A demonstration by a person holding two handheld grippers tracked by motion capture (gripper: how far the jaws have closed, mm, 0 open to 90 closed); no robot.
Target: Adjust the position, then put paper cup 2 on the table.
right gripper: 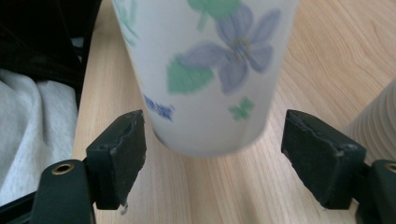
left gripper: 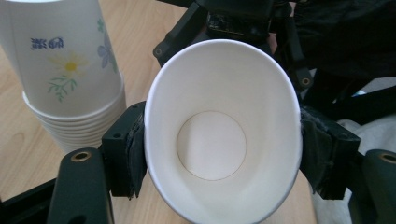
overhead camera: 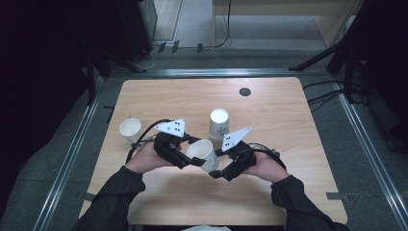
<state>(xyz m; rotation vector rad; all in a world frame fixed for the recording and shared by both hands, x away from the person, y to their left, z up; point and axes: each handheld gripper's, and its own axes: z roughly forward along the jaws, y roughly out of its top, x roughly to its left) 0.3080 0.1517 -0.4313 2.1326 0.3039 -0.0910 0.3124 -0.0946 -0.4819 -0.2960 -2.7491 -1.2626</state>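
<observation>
The left gripper (overhead camera: 195, 161) pinches the squeezed, oval rim of a white paper cup with a blue-and-green flower print (left gripper: 222, 135), held tipped over the light wooden table (overhead camera: 288, 125) just in front of the stack of matching flowered paper cups (overhead camera: 219, 122). The right gripper (overhead camera: 216, 172) stands spread at the held cup's base, its pads (right gripper: 123, 149) clear of the wall on both sides; the cup's top is cut off in that gripper's view. A lone white paper cup (overhead camera: 130, 129) stands well left of the stack, its print too small to read.
</observation>
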